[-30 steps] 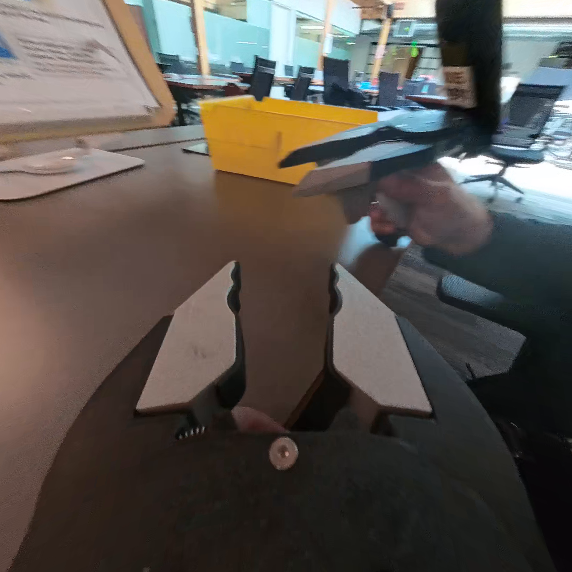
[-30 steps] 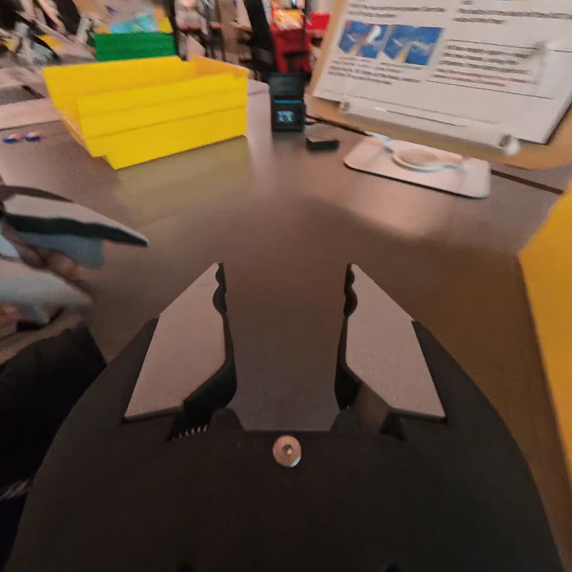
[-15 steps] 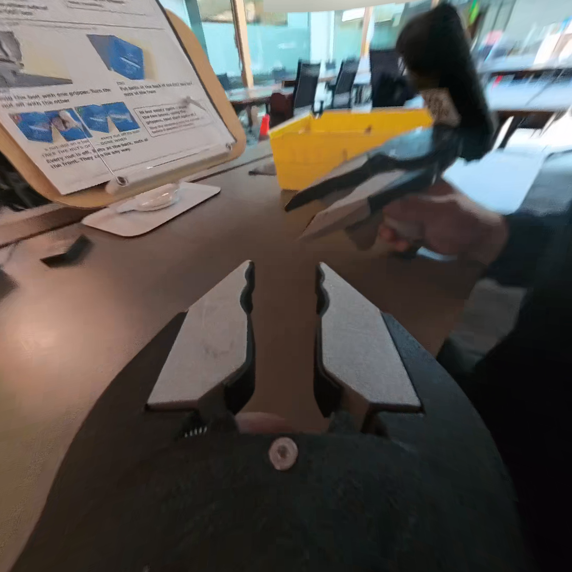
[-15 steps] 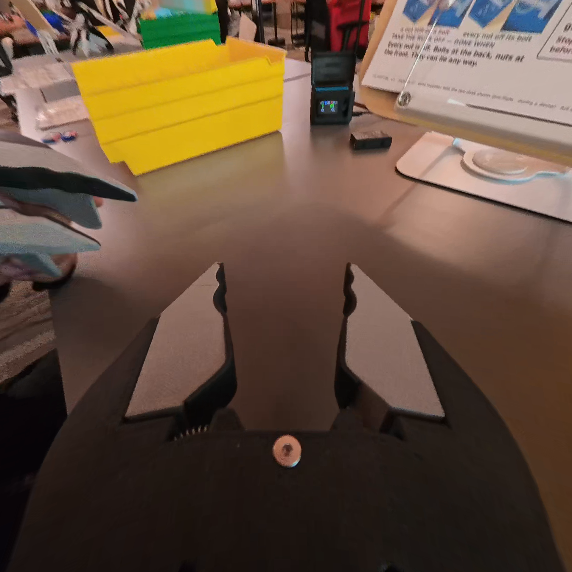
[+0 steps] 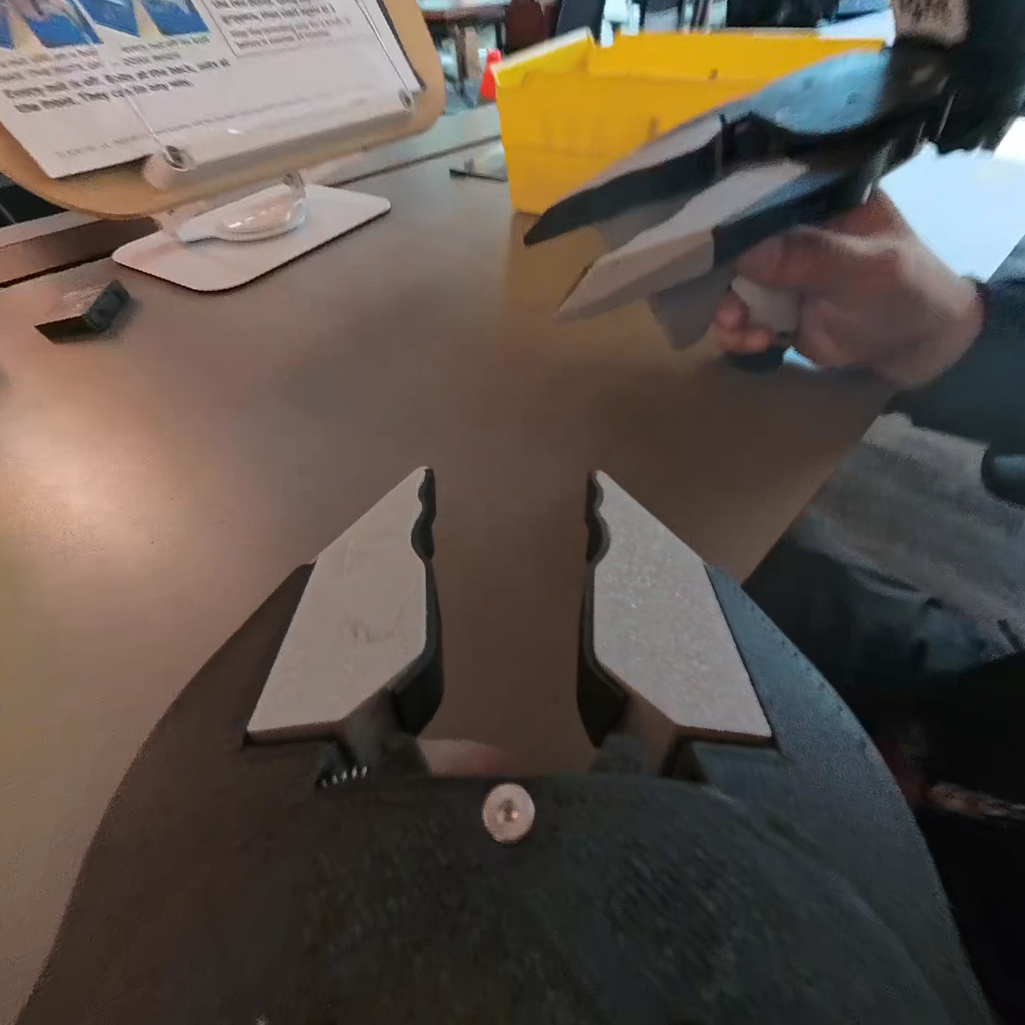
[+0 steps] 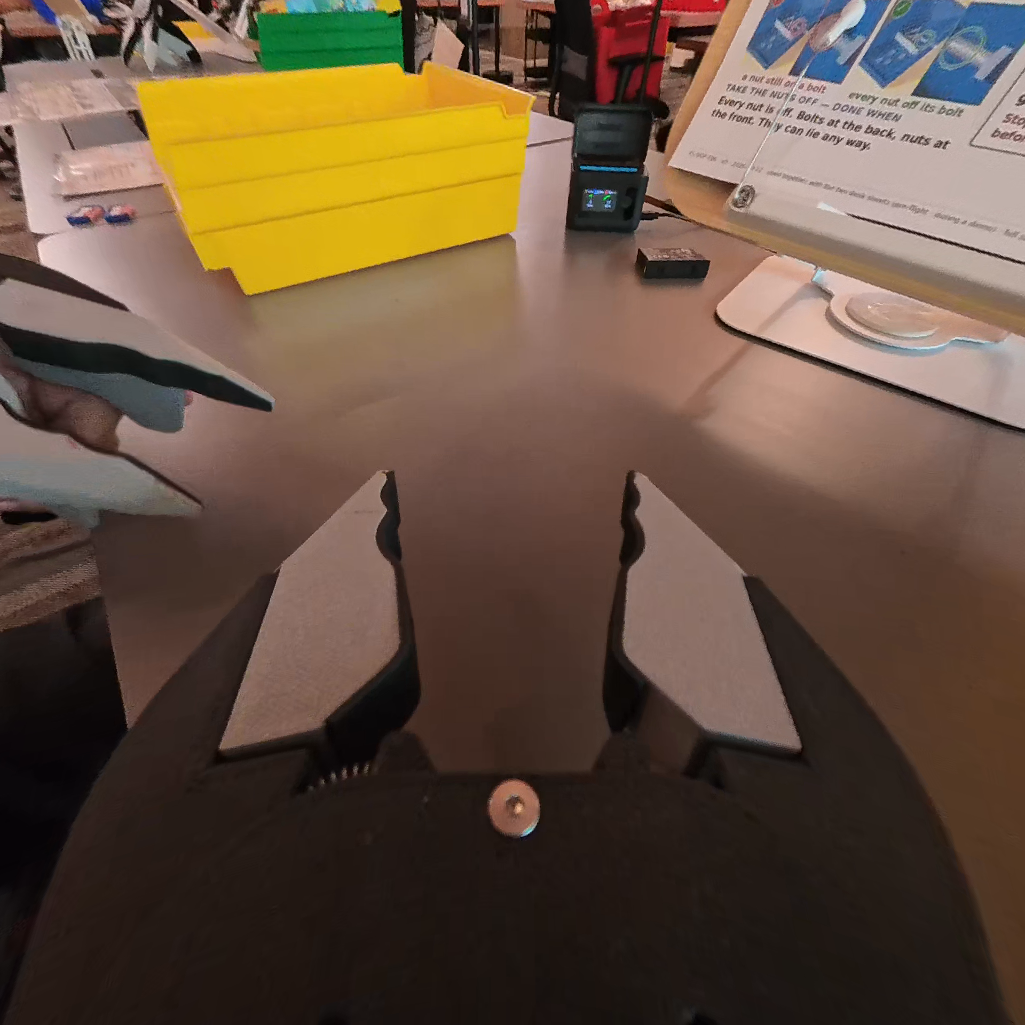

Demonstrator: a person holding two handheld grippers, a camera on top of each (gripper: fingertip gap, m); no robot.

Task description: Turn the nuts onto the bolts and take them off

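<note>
No nuts or bolts show in either view. My left gripper [image 5: 510,480] is open and empty, held over the brown table [image 5: 277,416]. My right gripper [image 6: 510,480] is open and empty over the same table [image 6: 527,388]. The right gripper also shows in the left wrist view [image 5: 549,277] at the upper right, held by a hand [image 5: 843,310], its fingers apart. The left gripper shows at the left edge of the right wrist view [image 6: 233,449], fingers apart. A yellow bin stands behind each: one in the left wrist view [image 5: 582,122], one in the right wrist view [image 6: 344,177]; their insides are hidden.
An instruction sheet on a stand [image 5: 222,83] with a white base [image 5: 260,233] stands at the back, also in the right wrist view [image 6: 865,138]. A small black block [image 6: 672,262] and a black device with a lit screen [image 6: 607,177] sit near it. The table's edge runs at right [image 5: 821,499]. My left tips are about 40 cm from the white base [image 5: 260,233], my right tips only 30 cm. My right wrist view [image 6: 850,324] looks at it from another angle.
My left gripper has swung left toward the instruction stand, and its fingers narrowed then opened wider again. My right gripper has turned left and tilted down a little, still open.
</note>
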